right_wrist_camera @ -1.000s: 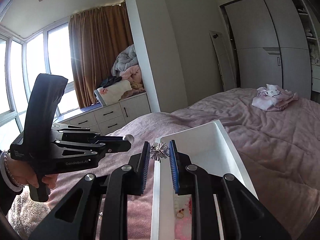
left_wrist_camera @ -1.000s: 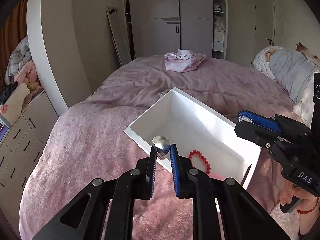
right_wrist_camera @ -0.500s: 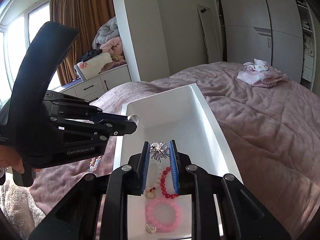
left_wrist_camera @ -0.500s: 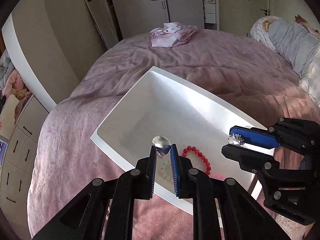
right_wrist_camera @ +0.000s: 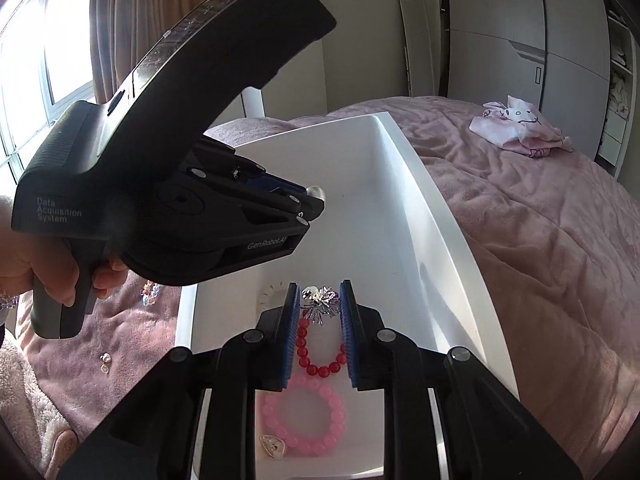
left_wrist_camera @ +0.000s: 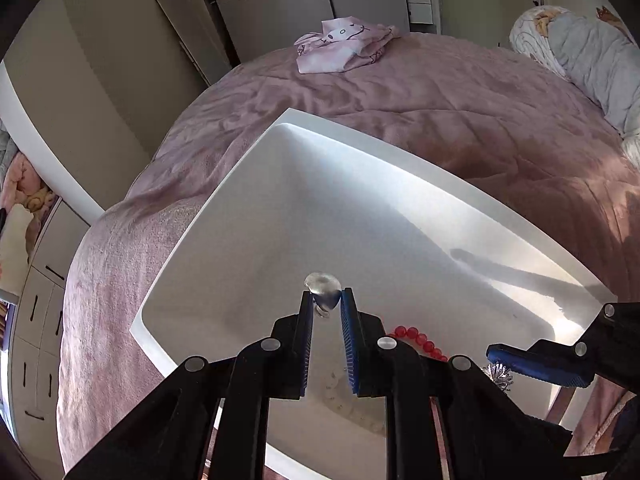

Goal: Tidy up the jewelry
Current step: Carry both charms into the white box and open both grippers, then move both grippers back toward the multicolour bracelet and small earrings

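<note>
A white tray (left_wrist_camera: 224, 216) lies on the pink bed, seen also in the right wrist view as the tray (right_wrist_camera: 436, 208). My left gripper (left_wrist_camera: 325, 300) is shut on a clear glassy bead piece (left_wrist_camera: 322, 285), held over the tray's inside. My right gripper (right_wrist_camera: 320, 300) is shut on a spiky silver brooch (right_wrist_camera: 320, 300), low over the tray's near end. Under it lie a red bead bracelet (right_wrist_camera: 316, 360), a pink bead bracelet (right_wrist_camera: 304, 420) and a small silver charm (right_wrist_camera: 274, 446). The red bracelet (left_wrist_camera: 420, 340) and the brooch (left_wrist_camera: 498, 374) also show in the left wrist view.
A pastel bead bracelet (right_wrist_camera: 150, 294) and a small charm (right_wrist_camera: 106, 360) lie on the blanket left of the tray. A folded pink cloth (left_wrist_camera: 344, 46) sits at the far side of the bed. Pillows (left_wrist_camera: 580, 48) lie far right. A hand (right_wrist_camera: 48, 280) grips the left tool.
Both grippers have come down and tipped toward the tray, each still holding its piece. The left one moved over the tray's inside; the right one now hangs just above the bracelets.
</note>
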The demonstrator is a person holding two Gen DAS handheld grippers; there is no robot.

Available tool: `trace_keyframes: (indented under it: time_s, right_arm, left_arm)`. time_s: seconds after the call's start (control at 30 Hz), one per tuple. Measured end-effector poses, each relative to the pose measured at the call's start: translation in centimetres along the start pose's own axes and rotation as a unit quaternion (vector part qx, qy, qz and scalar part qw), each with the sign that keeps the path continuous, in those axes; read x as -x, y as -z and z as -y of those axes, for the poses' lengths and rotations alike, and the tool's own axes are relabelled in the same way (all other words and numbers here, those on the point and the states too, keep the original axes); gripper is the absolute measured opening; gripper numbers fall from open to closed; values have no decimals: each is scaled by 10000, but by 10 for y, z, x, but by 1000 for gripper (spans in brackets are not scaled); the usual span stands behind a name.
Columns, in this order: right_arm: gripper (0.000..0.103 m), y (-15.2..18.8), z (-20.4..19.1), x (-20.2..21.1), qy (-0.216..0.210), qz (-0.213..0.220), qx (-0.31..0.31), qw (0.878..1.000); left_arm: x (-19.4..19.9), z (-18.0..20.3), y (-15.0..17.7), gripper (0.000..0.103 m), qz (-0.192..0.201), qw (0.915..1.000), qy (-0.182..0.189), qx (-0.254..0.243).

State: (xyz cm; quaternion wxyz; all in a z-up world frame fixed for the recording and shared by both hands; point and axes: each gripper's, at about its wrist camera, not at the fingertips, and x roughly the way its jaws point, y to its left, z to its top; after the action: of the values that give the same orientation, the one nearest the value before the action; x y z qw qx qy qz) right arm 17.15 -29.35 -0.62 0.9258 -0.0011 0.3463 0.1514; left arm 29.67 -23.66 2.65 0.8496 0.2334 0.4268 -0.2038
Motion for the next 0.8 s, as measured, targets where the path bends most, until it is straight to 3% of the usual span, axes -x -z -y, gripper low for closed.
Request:
trace_keyframes:
  time_s: [0.23,0.3,0.33,0.37,0.5,0.7,0.8]
  right_arm:
    - [22,1,2,-6,7,-41,27,10000]
    - [33,0,1,-5,17,-3,35,10000]
    - [44,0,1,-3,29,31,32,10000]
    - [48,-1,2,-2,19,56,20,10000]
    - [50,-3,2,4,-70,164,-49,9998]
    - [61,-8,-4,19,-131,448,-18,9989]
    - [73,-10,-12,30,-126,639,87,9978]
  left_arm:
    - [-11,2,-2,31,72,9998,-81,149]
    - [-6,-1,-2,45,202,9995,-188,177]
    - [-3,-3,-2,47,288,9991,-217,215]
    - [1,-7,-3,47,356,9988,-211,277]
    - [21,-21,-3,48,633,9967,-214,462]
    - [57,-37,5,53,1029,9919,-216,710]
    - [77,-46,16,65,1217,9887,-214,843]
